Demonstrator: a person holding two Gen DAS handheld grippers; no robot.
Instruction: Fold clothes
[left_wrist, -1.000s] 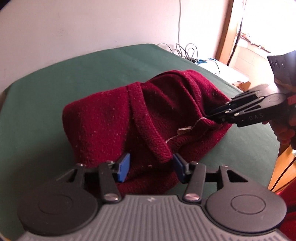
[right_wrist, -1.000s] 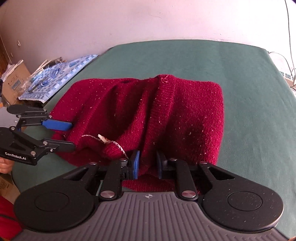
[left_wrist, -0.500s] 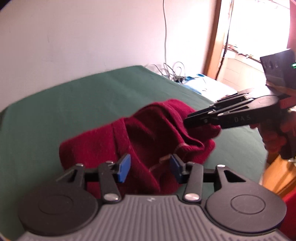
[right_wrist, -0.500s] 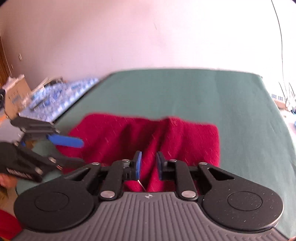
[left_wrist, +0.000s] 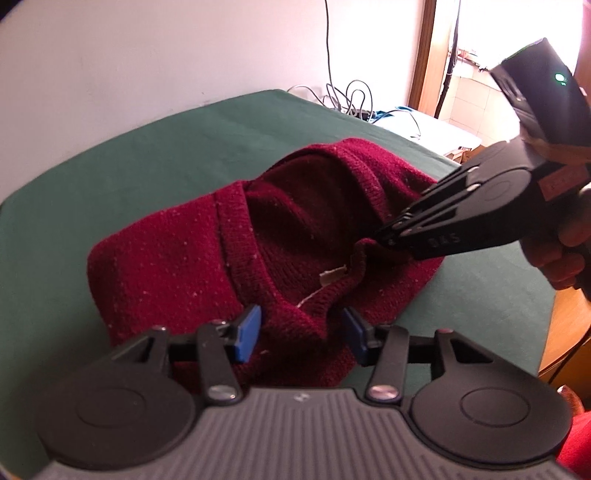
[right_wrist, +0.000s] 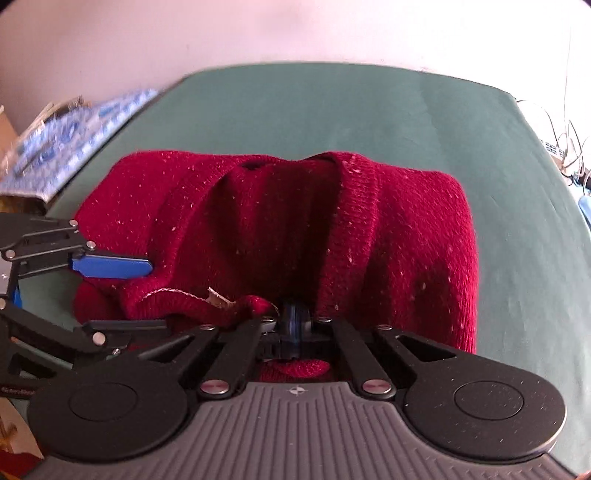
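A dark red knitted sweater (right_wrist: 399, 236) lies bunched on the green tablecloth (right_wrist: 332, 110), toward the near edge, its ribbed neckline (left_wrist: 236, 240) gaping upward with a small label (left_wrist: 332, 274) showing inside. The right gripper (right_wrist: 293, 321) has its blue pads pressed together on the near rim of the collar, lifting a ridge of knit. The left gripper (left_wrist: 301, 332) stands spread, its pads either side of a fold of the neckline without closing on it (one pad looks to brush the wool, though the fisheye makes that hard to judge).

The knit looks thick, soft and limp: it will sag and drape from any single pinch, stretch somewhat under its own weight, and not slip much against rubbery pads. It is light and nothing about it is fragile, though a loose thread (right_wrist: 166, 291) near the label could snag. The ribbed collar band and the shoulder seams are the firmest places to grip; two holds spaced well apart along an edge would keep it from bunching.
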